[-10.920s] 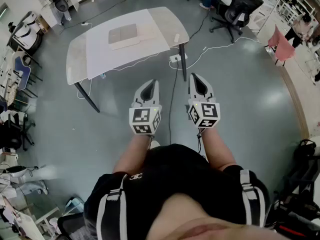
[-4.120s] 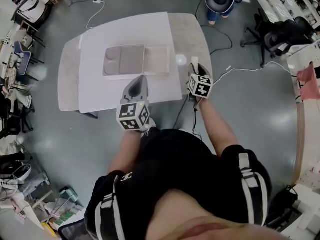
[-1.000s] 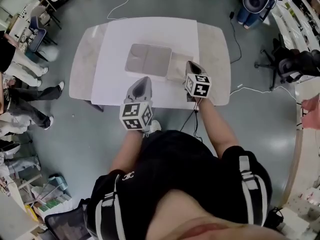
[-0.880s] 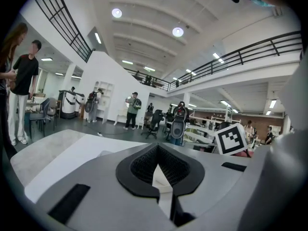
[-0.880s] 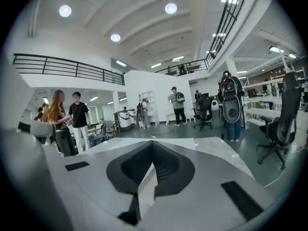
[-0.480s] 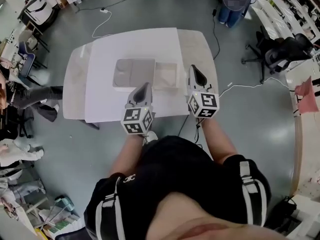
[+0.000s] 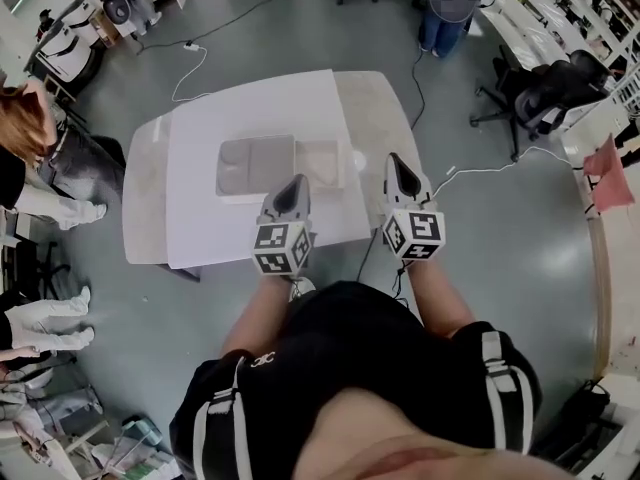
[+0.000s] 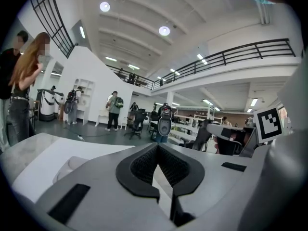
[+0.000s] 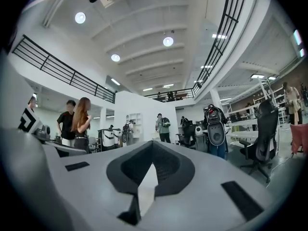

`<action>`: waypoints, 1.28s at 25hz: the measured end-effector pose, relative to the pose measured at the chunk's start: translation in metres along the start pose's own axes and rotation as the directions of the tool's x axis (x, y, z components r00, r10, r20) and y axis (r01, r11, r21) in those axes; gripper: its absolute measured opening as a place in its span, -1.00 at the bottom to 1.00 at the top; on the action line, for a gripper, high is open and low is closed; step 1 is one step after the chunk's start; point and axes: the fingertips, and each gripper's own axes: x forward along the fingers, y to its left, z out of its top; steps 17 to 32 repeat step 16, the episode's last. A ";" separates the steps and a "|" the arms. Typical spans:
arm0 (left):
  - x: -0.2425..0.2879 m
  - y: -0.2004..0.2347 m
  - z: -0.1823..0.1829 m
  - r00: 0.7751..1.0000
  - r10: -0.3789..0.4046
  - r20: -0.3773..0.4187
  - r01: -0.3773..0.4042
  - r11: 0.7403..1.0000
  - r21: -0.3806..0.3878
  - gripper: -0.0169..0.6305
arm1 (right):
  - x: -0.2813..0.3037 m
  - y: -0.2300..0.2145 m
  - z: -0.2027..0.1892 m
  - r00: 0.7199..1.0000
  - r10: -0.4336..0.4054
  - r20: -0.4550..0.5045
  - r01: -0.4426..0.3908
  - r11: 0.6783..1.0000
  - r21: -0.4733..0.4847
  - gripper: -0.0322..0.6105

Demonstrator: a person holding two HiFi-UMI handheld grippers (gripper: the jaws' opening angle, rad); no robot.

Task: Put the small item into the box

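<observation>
An open flat box lies on the white sheet of the table, its grey half to the left and its beige half to the right. A small white item sits on the bare tabletop just right of the box. My left gripper hovers shut and empty over the sheet's near edge, in front of the box. My right gripper is also shut and empty, at the table's right edge beside the small item. Both gripper views look out level into the hall, not down at the table.
Two people stand close to the table's left end. A person and office chairs are beyond the table at the right. Cables trail over the grey floor. Shelves and gear line the room's edges.
The head view has swung, and the table now sits a little lower and further left. Both grippers stay shut and side by side. A long-haired person has come into view at the left.
</observation>
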 end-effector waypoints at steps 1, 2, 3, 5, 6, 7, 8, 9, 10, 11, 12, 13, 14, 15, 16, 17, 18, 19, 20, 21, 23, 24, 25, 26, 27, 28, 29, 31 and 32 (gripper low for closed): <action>0.000 -0.002 -0.001 1.000 -0.003 0.000 0.003 1.000 0.003 -0.93 | -0.002 0.000 -0.001 1.000 0.000 -0.002 0.000 1.000 0.001 -0.86; 0.000 -0.004 -0.001 1.000 -0.006 -0.001 0.006 1.000 0.006 -0.93 | -0.003 0.000 -0.003 1.000 0.000 -0.003 0.000 1.000 0.002 -0.86; 0.001 -0.005 -0.002 1.000 -0.007 -0.002 0.007 1.000 0.008 -0.93 | -0.004 0.000 -0.004 1.000 0.001 -0.003 -0.001 1.000 0.004 -0.86; 0.002 -0.009 -0.002 1.000 -0.008 -0.004 0.008 1.000 0.010 -0.93 | -0.005 -0.003 -0.004 1.000 0.005 -0.005 -0.005 1.000 0.006 -0.86; 0.003 -0.011 -0.002 1.000 -0.009 -0.005 0.009 1.000 0.010 -0.93 | -0.004 -0.004 -0.004 1.000 0.007 -0.007 -0.007 1.000 0.007 -0.86; 0.004 -0.012 -0.002 1.000 -0.008 -0.007 0.008 1.000 0.010 -0.93 | -0.004 -0.005 -0.004 1.000 0.010 -0.010 -0.010 1.000 0.007 -0.86; 0.004 -0.013 -0.001 1.000 -0.007 -0.009 0.007 1.000 0.010 -0.93 | -0.003 -0.005 -0.004 1.000 0.013 -0.014 -0.013 1.000 0.008 -0.86; 0.004 -0.014 -0.002 1.000 -0.005 -0.011 0.005 1.000 0.009 -0.93 | -0.002 -0.004 -0.005 1.000 0.017 -0.018 -0.017 1.000 0.009 -0.86; 0.004 -0.014 -0.002 1.000 -0.003 -0.013 0.003 1.000 0.009 -0.93 | -0.001 -0.004 -0.006 1.000 0.021 -0.022 -0.020 1.000 0.009 -0.86; 0.003 -0.013 -0.003 1.000 -0.001 -0.014 0.001 1.000 0.009 -0.93 | 0.000 -0.002 -0.007 0.999 0.024 -0.025 -0.023 1.000 0.008 -0.86; 0.003 -0.012 -0.003 1.000 0.001 -0.014 0.000 1.000 0.010 -0.93 | 0.001 -0.001 -0.008 0.999 0.026 -0.027 -0.026 1.000 0.008 -0.86; 0.002 -0.011 -0.003 1.000 0.001 -0.013 -0.001 1.000 0.011 -0.93 | 0.001 0.000 -0.009 0.999 0.028 -0.029 -0.028 1.000 0.007 -0.86; 0.002 -0.011 -0.002 1.000 0.002 -0.011 -0.002 1.000 0.012 -0.93 | 0.002 0.002 -0.009 0.999 0.030 -0.031 -0.029 1.000 0.007 -0.86; 0.001 -0.010 -0.002 1.000 0.003 -0.009 -0.003 1.000 0.013 -0.93 | 0.003 0.003 -0.009 0.999 0.032 -0.032 -0.031 0.999 0.007 -0.86; 0.001 -0.009 -0.001 1.000 0.005 -0.007 -0.004 1.000 0.013 -0.93 | 0.004 0.004 -0.010 0.999 0.034 -0.034 -0.033 0.999 0.007 -0.86; 0.001 -0.009 -0.001 1.000 0.005 -0.007 -0.004 1.000 0.013 -0.93 | 0.004 0.004 -0.010 0.999 0.034 -0.034 -0.033 0.999 0.007 -0.86; 0.001 -0.009 -0.001 1.000 0.005 -0.007 -0.004 1.000 0.013 -0.93 | 0.004 0.004 -0.010 0.999 0.034 -0.034 -0.033 0.999 0.007 -0.86; 0.001 -0.009 -0.001 1.000 0.005 -0.007 -0.004 1.000 0.013 -0.93 | 0.004 0.004 -0.010 0.999 0.034 -0.034 -0.033 0.999 0.007 -0.86; 0.001 -0.009 -0.001 1.000 0.005 -0.007 -0.004 1.000 0.013 -0.93 | 0.004 0.004 -0.010 0.999 0.034 -0.034 -0.033 0.999 0.007 -0.86; 0.001 -0.009 -0.001 1.000 0.005 -0.007 -0.004 1.000 0.013 -0.93 | 0.004 0.004 -0.010 0.999 0.034 -0.034 -0.033 0.999 0.007 -0.86; 0.001 -0.009 -0.001 1.000 0.005 -0.007 -0.004 1.000 0.013 -0.93 | 0.004 0.004 -0.010 0.999 0.034 -0.034 -0.033 0.999 0.007 -0.86; 0.001 -0.009 -0.001 1.000 0.005 -0.007 -0.004 1.000 0.013 -0.93 | 0.004 0.004 -0.010 0.999 0.034 -0.034 -0.033 0.999 0.007 -0.86; 0.001 -0.009 -0.001 1.000 0.005 -0.007 -0.004 1.000 0.013 -0.93 | 0.004 0.004 -0.010 0.999 0.034 -0.034 -0.033 0.999 0.007 -0.86; 0.001 -0.009 -0.001 1.000 0.005 -0.007 -0.004 1.000 0.013 -0.93 | 0.004 0.004 -0.010 0.999 0.034 -0.034 -0.033 0.999 0.007 -0.86; 0.001 -0.009 -0.001 1.000 0.005 -0.007 -0.004 1.000 0.013 -0.93 | 0.004 0.004 -0.010 0.999 0.034 -0.034 -0.033 0.999 0.007 -0.86; 0.001 -0.009 -0.001 1.000 0.005 -0.007 -0.004 1.000 0.013 -0.93 | 0.004 0.004 -0.010 0.999 0.034 -0.034 -0.033 0.999 0.007 -0.86; 0.001 -0.009 -0.001 1.000 0.005 -0.007 -0.004 1.000 0.013 -0.93 | 0.004 0.004 -0.010 0.999 0.034 -0.034 -0.033 0.999 0.007 -0.86; 0.001 -0.009 -0.001 1.000 0.005 -0.007 -0.004 1.000 0.013 -0.93 | 0.004 0.004 -0.010 0.999 0.034 -0.034 -0.033 0.999 0.007 -0.86; 0.001 -0.009 -0.001 1.000 0.005 -0.007 -0.004 1.000 0.013 -0.93 | 0.004 0.004 -0.010 0.999 0.034 -0.034 -0.033 0.999 0.007 -0.86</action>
